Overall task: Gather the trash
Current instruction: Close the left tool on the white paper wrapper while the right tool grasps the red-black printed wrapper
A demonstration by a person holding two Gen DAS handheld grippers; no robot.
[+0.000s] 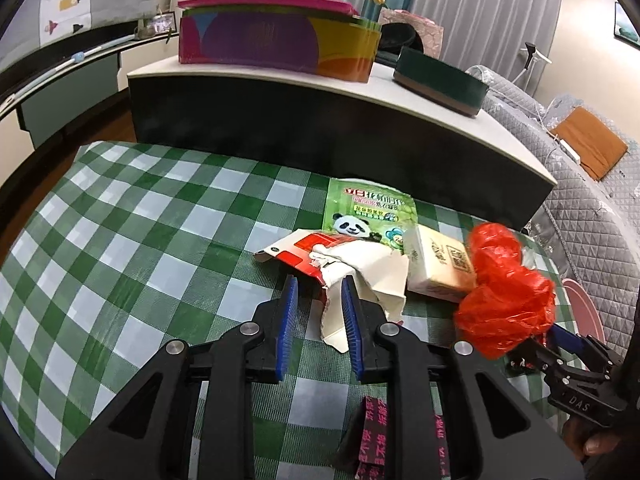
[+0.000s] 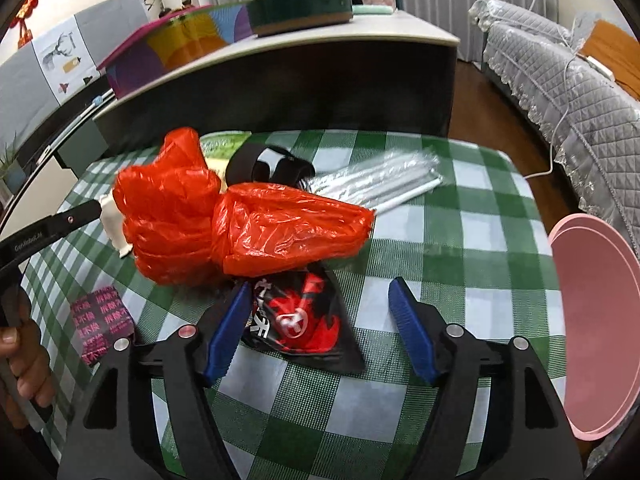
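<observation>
My left gripper points down at a torn red-and-white carton. Its pads stand a narrow gap apart. The carton's white flap lies between them against the right pad, and cloth shows beside the left pad. A tissue pack and a green panda wrapper lie just beyond. My right gripper is open wide over a black-and-red snack wrapper. A crumpled red plastic bag sits at its left fingertip, partly over that wrapper. The red bag hides the right gripper's tips in the left wrist view.
All of it lies on a green checked tablecloth. A black-and-pink wrapper, a clear pack of straws and a black band lie around. A pink bin stands at the right edge, a low cabinet behind, a grey sofa far right.
</observation>
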